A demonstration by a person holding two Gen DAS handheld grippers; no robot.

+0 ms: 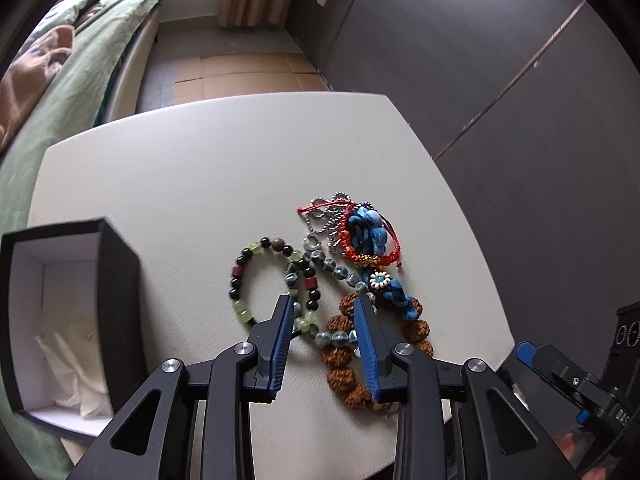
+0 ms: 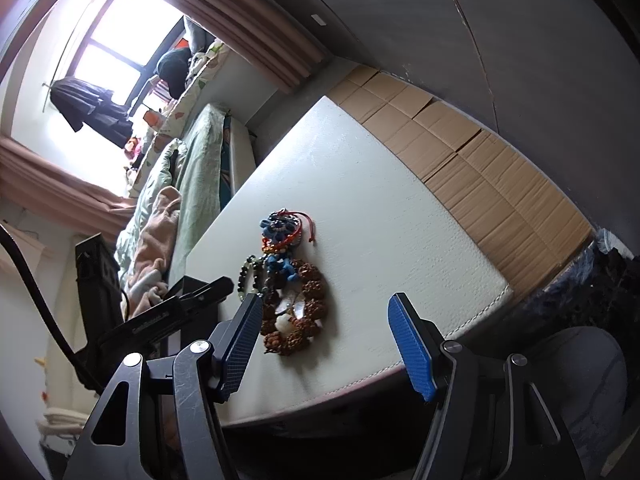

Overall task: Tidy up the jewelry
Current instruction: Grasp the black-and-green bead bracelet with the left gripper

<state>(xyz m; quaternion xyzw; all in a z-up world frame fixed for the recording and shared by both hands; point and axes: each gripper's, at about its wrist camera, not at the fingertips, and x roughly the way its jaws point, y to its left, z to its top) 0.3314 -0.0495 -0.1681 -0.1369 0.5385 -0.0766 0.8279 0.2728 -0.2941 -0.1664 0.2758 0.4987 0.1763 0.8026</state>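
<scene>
Left wrist view: close above the table (image 1: 200, 168), facing forward and down past its jaws at the jewelry pile (image 1: 340, 280), open box (image 1: 64, 320) at left. Right wrist view: farther back, off the table's near edge, tilted, facing the same pile (image 2: 288, 280). Shared: table, pile, bed (image 2: 192, 168).

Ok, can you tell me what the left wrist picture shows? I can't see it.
The open left gripper hovers over a pile of beaded bracelets on a white table. An open black box with white lining sits at the left.
</scene>
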